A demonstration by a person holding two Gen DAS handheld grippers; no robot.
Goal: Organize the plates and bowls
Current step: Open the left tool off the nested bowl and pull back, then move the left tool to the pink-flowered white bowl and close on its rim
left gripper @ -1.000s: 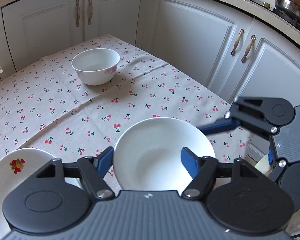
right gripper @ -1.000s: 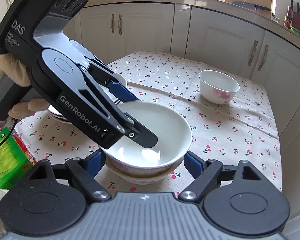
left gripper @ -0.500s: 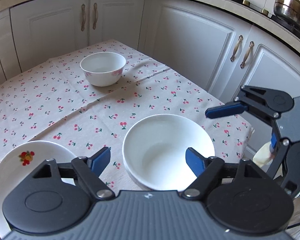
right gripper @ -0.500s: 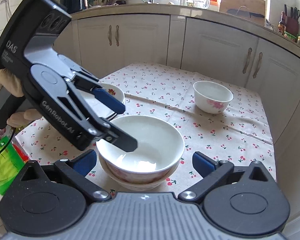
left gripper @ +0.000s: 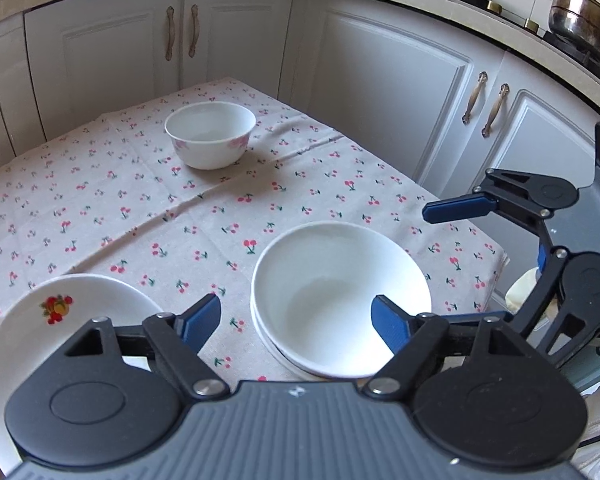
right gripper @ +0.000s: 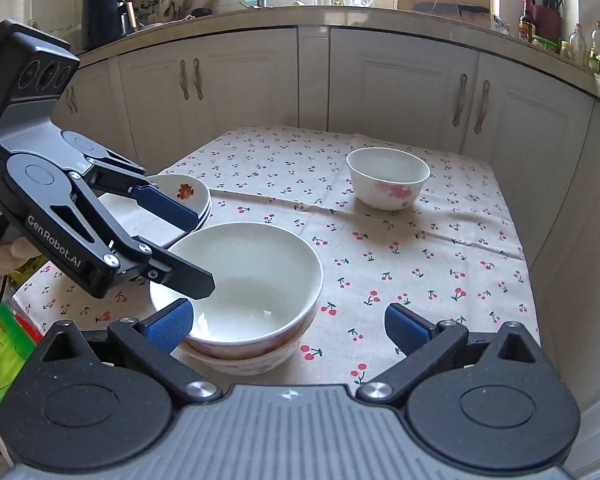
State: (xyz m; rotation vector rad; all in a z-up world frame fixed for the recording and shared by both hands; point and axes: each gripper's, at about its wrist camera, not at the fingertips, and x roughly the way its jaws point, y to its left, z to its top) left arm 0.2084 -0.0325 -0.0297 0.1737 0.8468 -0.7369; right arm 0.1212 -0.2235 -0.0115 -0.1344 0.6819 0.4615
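Jaws apart; pink flowers on small bowl (right gripper: 388, 178), right wrist only.

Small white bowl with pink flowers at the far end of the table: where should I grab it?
Pinch the rim of the small white flowered bowl from above, one finger inside its wall. It stands upright, mouth open, alone on the cherry-print tablecloth. The open right gripper looks nearer.

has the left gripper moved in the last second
Yes. In the right wrist view the left gripper has backed up and left, off the stacked bowls; one second ago its lower finger reached into the top bowl.
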